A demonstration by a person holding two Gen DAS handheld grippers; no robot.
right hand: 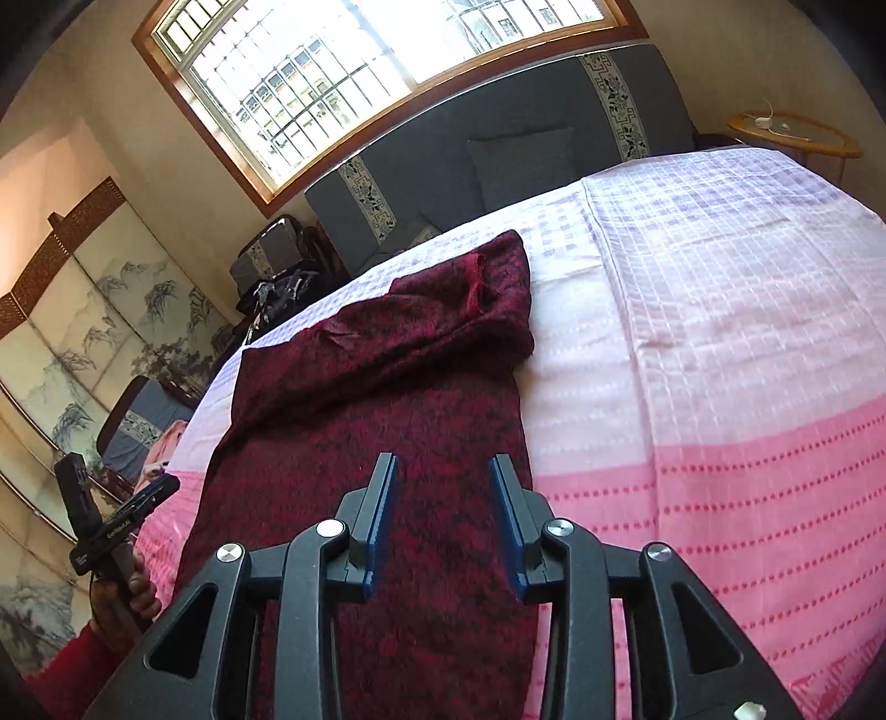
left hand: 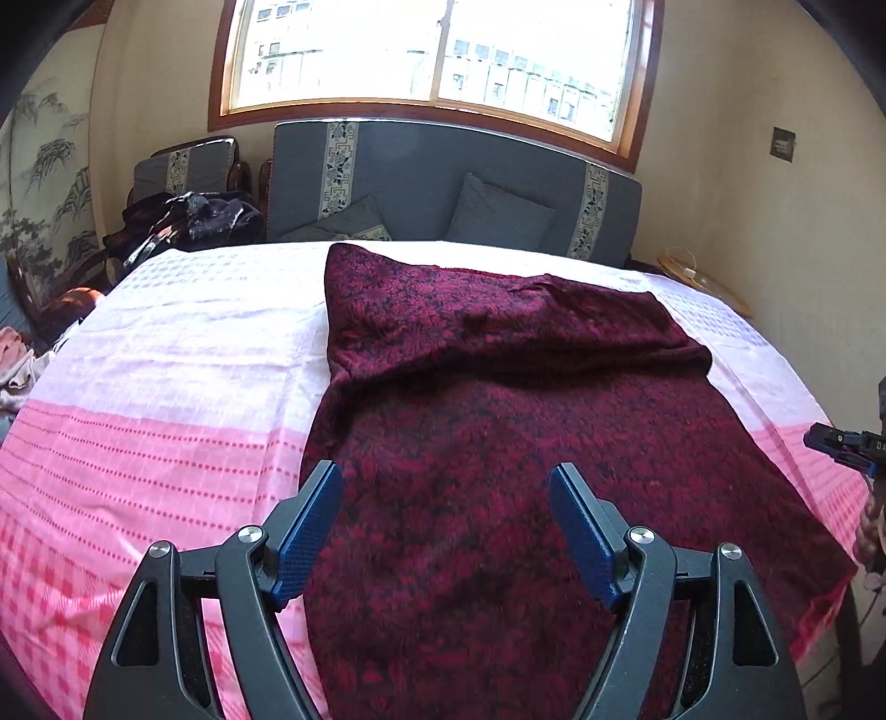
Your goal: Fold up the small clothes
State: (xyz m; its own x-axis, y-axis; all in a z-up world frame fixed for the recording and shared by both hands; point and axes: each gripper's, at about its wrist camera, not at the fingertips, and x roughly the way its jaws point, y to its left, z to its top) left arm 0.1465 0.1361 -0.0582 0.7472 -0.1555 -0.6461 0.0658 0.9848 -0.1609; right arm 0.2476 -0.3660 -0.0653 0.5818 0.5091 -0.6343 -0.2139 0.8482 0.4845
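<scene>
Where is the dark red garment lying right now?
The dark red garment lies spread on the pink checked bedspread, right of centre in the left wrist view, below both open grippers, its far end folded over.

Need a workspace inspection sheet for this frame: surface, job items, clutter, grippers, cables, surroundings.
Surface: pink and white checked cloth spread over the table.
Job's things: dark red patterned garment lying on it, far end folded over diagonally.
Clutter: dark clothes heap on a chair; pinkish clothes at far left.
Grippers: left gripper open above the garment's near end; right gripper open above the garment, nothing held.
Cables: nothing seen.
Surroundings: grey sofa with cushions, barred window, painted folding screen, round side table.
</scene>
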